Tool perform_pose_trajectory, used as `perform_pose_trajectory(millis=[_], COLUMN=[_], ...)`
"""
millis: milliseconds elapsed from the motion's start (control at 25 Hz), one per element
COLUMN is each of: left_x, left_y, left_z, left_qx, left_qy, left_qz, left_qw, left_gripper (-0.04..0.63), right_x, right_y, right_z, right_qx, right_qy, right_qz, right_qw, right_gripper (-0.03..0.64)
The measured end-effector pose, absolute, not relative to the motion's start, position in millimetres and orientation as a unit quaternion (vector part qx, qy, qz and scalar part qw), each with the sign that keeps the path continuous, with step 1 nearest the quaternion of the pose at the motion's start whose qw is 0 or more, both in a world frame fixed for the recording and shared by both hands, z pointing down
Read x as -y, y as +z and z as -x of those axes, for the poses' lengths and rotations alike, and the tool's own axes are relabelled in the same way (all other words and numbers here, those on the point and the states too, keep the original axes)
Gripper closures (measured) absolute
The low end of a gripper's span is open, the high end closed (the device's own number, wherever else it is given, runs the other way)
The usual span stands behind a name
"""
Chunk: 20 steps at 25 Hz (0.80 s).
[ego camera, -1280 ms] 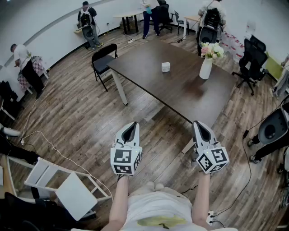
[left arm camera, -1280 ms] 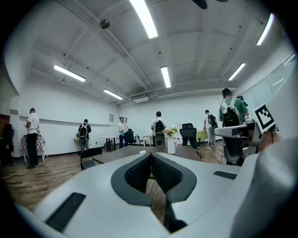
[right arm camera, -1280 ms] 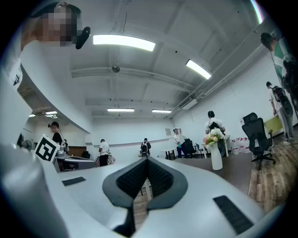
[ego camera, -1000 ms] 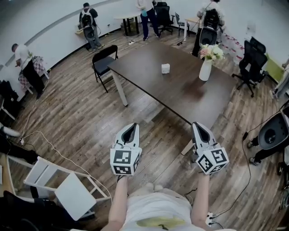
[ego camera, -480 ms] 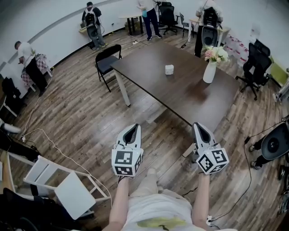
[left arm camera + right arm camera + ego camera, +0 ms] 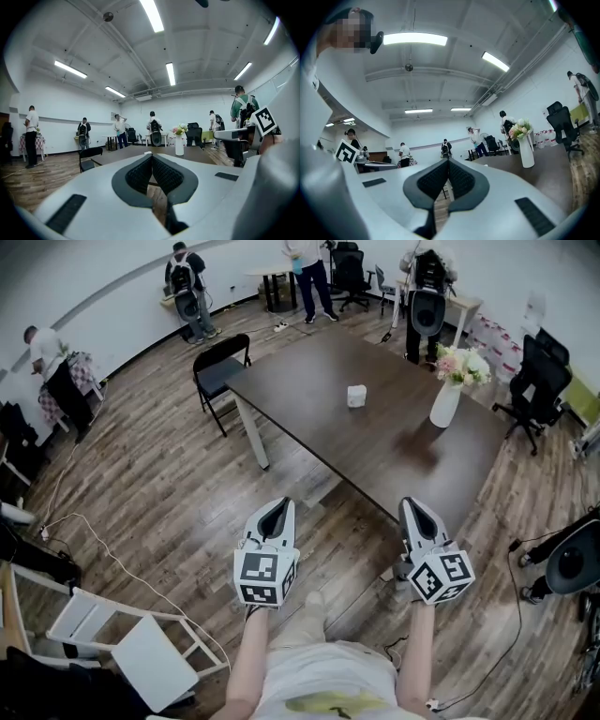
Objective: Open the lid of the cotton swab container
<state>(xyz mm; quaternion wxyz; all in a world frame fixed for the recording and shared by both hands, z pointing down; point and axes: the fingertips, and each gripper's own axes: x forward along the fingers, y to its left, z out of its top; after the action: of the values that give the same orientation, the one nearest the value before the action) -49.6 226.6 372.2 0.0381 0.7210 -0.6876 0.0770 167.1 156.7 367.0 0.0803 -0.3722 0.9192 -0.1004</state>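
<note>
Container [image 6: 356, 396]: one, small and white, upper centre of frame on the dark tabletop [image 6: 375, 451]. The lid is too small to read. One vase [image 6: 444, 401] stands apart at its right. Two grippers, left gripper [image 6: 274, 509] and right gripper [image 6: 413, 507], sit lower centre over the floor, well short of the tabletop. Fingers of both are closed and empty. Step, as judged: approach. Next: reach the container, open fingers, steady it, take the lid.
</note>
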Motion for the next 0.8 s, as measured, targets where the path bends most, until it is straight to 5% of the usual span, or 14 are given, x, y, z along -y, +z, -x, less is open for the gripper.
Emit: perform_pose_trajectory(millis=[800], left_x=[-82], left_y=[392], left_z=[99], left_qx=[0.633], left_qy=[0.080], left_qz=[-0.768], left_qw=[0.056], left_gripper=[0.571], right_x=[-40], right_y=[384], right_z=[-110], right_qx=[-0.898], right_qy=[-0.118], right_qz=[0.418], right_qw=[0.068], right_gripper=[0.595])
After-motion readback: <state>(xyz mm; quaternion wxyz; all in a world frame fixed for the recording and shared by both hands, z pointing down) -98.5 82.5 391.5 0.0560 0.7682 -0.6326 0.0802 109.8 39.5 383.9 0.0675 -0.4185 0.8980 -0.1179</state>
